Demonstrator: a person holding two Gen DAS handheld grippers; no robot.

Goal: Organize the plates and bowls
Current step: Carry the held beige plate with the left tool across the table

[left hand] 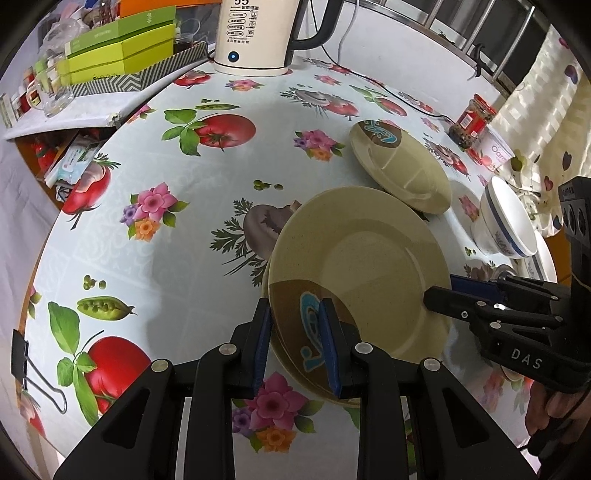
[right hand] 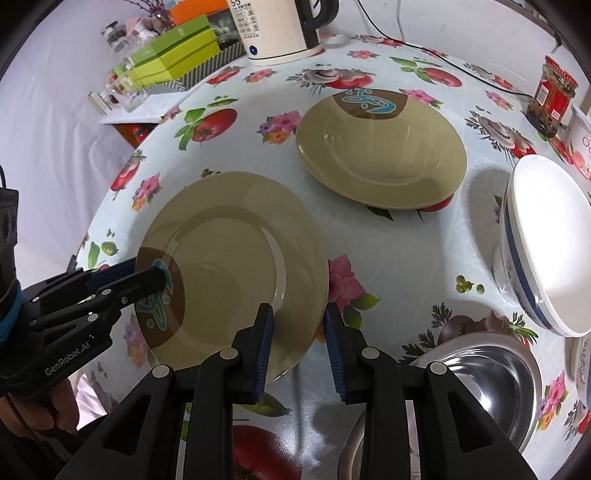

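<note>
Left wrist view: the left gripper (left hand: pixel 295 343) is clamping the near rim of the plate (left hand: pixel 369 266), one finger under the rim and one on top over the brown patch with blue pattern. The plate is sitting tilted, its held edge raised, with what looks like another plate's rim showing just beneath it. The right gripper (left hand: pixel 439 291) is reaching in from the right, its fingers straddling the plate's right rim; how firmly it is closing cannot be told here. Beyond the plate, ahead and right, a second plate (left hand: pixel 402 166) is lying on the desk (left hand: pixel 184 229), and a white bowl (left hand: pixel 506 221) is sitting further right. A kettle (left hand: pixel 258 33) is standing far ahead.

Right wrist view: the right gripper (right hand: pixel 298 343) is standing partly open, its left finger over the plate (right hand: pixel 236 266), its right finger outside the rim, pads apparently not pressing. The left gripper (right hand: pixel 147 280) is pinching the plate's patterned edge at left. The second plate (right hand: pixel 380 147) is lying ahead, apart. The white bowl (right hand: pixel 546 243) is sitting to the right, a steel bowl (right hand: pixel 491 376) near right.
</note>
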